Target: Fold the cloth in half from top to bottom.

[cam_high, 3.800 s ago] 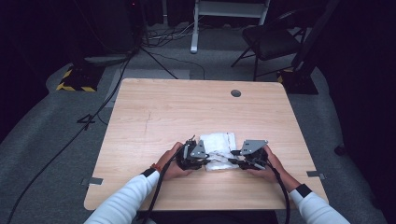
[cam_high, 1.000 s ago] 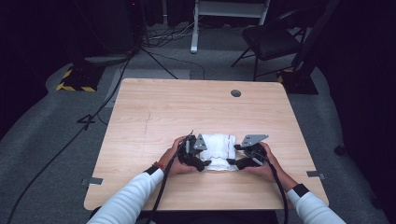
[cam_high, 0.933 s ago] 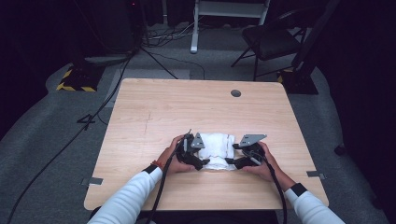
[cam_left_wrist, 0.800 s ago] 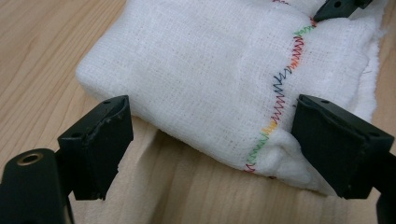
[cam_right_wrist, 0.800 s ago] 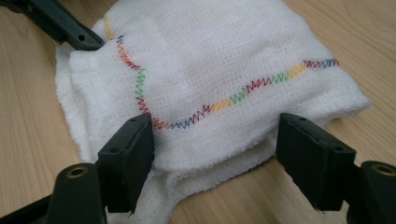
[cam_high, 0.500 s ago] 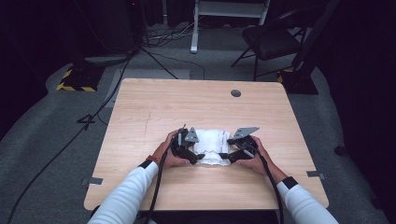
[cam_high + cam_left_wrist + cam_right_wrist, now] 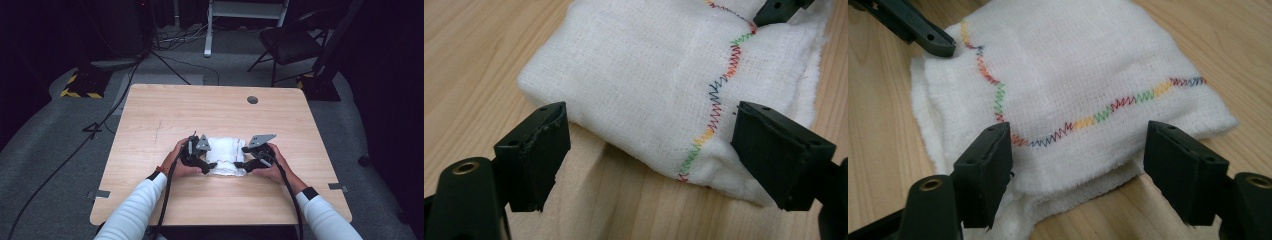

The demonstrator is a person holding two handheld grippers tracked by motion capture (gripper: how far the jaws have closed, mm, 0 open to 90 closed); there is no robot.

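A folded white cloth [image 7: 224, 154] with a rainbow zigzag stitch line lies on the wooden table [image 7: 200, 110], near the front. My left gripper [image 7: 206, 164] lies low at the cloth's left edge. In the left gripper view, the left gripper [image 7: 649, 120] is open with the cloth's [image 7: 649, 75] folded corner between the jaws, unpressed. My right gripper [image 7: 241, 161] is at the cloth's right edge. In the right gripper view, the right gripper [image 7: 1078, 137] is open astride the layered edge of the cloth [image 7: 1073, 75]. Both pairs of jaws have just drawn in a little and still stand wide.
The table has a round cable hole [image 7: 252, 99] at its far right. Beyond the table a chair [image 7: 290, 45], a white stand [image 7: 210, 25] and cables lie on the dark floor. Bare wood surrounds the cloth on all sides.
My right gripper has moved in to the left, up against the cloth's edge. The left gripper has barely shifted. The cloth looks more compactly folded than at the start.
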